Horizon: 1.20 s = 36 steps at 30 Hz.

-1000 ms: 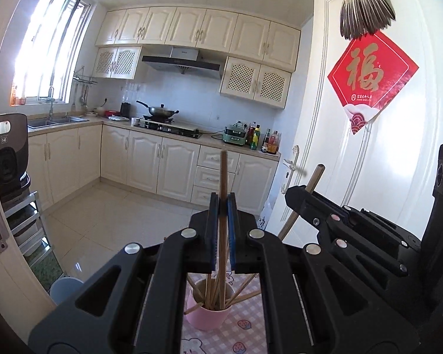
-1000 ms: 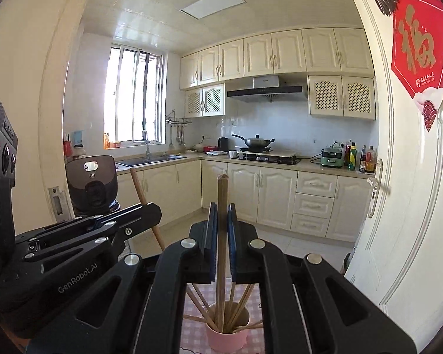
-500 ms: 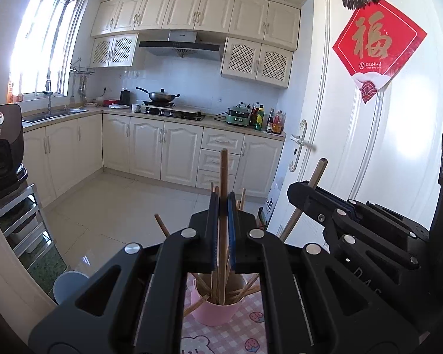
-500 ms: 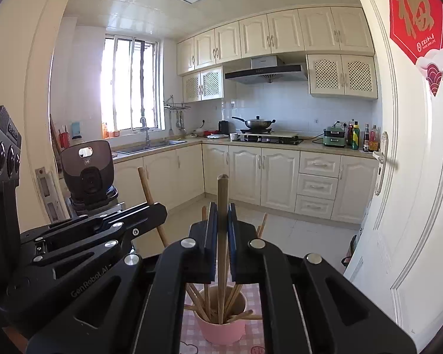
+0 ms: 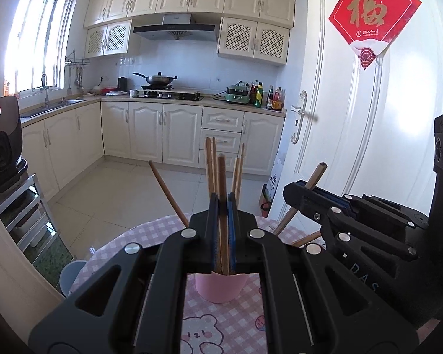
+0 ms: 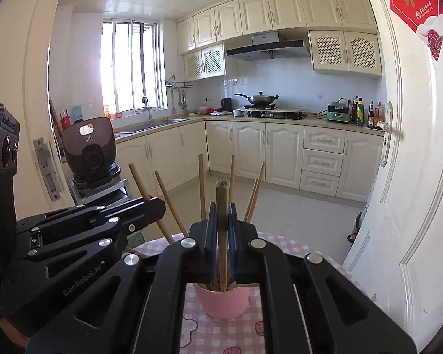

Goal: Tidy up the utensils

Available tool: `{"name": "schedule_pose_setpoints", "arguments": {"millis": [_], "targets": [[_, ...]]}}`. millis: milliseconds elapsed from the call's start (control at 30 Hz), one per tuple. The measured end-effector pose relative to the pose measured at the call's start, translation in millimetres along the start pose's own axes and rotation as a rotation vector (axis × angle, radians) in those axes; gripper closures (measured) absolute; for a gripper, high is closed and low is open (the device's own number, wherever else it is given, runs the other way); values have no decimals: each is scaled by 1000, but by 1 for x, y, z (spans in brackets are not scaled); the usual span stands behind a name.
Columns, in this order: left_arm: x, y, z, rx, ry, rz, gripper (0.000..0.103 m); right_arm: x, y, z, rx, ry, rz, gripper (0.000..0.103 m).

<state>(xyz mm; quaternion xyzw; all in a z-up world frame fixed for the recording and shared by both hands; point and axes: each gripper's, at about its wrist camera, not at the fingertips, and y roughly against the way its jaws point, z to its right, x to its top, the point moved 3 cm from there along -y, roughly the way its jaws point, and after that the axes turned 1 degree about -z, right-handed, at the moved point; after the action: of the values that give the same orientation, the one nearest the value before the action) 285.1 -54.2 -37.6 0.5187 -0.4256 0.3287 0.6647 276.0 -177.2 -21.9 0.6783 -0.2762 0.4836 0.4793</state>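
The pink cup [image 6: 225, 300] stands on the bench [image 6: 316, 256]; its rim is hidden behind each gripper's body. The left gripper [image 5: 222, 206] fingers clamp one wooden chopstick [image 5: 221, 171] upright over the cup. The right gripper [image 6: 221, 212] fingers clamp a second chopstick [image 6: 221, 194], tip inside the cup. "GenRobot.AI" reads on the left gripper. Pink checked bear-print tablecloth [image 5: 233, 327]; cream kitchen cabinets [image 5: 162, 129].
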Motion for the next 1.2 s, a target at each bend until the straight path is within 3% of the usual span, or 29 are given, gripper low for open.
{"name": "schedule_pose_setpoints", "arguments": {"millis": [267,367,400,433,467,500,700,767,967,1200], "targets": [[-5,1,3,3,-15,-38,96,-7,5,2,-1,-40,-21,96],[-9,7,-1,-1,-7,-42,94,-9,13,1,-5,-45,-15,82],[-10,10,-2,3,-4,-40,90,-10,16,0,-6,-46,-13,78],[-11,13,-3,4,-1,-39,77,-11,18,0,-7,-46,-10,76],[-12,17,-4,4,5,-32,57,-12,22,-1,-6,-49,-8,75],[-12,20,-5,9,10,-21,51,-13,25,-1,-12,-52,-6,74],[-22,45,-6,41,-8,-2,49,-22,45,-5,-30,-54,3,65],[-25,53,-5,61,-22,6,39,-28,54,-8,-36,-58,4,63],[-43,85,-2,130,-97,29,26,-51,81,-26,-83,-33,14,51],[-66,132,-3,140,-91,57,17,-71,121,-53,-116,-23,76,28]]}}
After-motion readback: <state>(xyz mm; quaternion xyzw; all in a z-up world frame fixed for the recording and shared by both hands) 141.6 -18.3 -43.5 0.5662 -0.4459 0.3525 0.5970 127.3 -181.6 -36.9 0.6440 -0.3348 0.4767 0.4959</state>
